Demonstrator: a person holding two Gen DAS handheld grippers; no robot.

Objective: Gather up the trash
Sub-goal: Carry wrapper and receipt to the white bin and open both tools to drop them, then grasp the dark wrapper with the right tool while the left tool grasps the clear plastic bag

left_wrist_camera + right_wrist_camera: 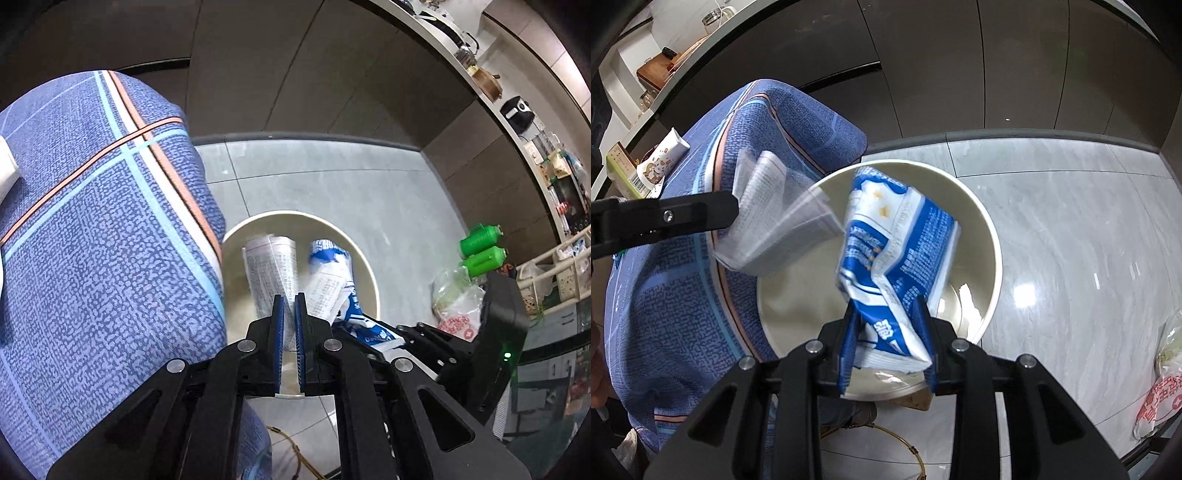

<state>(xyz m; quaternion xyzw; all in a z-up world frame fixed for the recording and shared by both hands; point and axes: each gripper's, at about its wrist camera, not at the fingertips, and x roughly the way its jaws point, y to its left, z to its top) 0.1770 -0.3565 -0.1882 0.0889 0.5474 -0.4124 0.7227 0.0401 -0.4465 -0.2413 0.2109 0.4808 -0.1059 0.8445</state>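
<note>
A round cream bin (364, 258) stands on the grey tiled floor, and both grippers hang over its mouth. My left gripper (289, 301) is shut on a folded white printed leaflet (271, 262) that sticks out past its blue pads. From the right wrist, one left finger (701, 214) reaches in from the left with the leaflet (768, 206) blurred beyond it. My right gripper (886, 314) is shut on a crumpled blue and white wrapper (897, 236), which points down into the bin (991, 236). The wrapper (332, 266) also shows beside the leaflet. Small scraps lie on the bin's bottom.
A blue patterned cloth (92, 221) covers a surface right against the bin's left side; a printed tube (665, 155) lies on it. Two green bottles (480, 247) and a plastic bag with red print (458, 310) sit on the floor to the right. Dark cabinet fronts stand behind.
</note>
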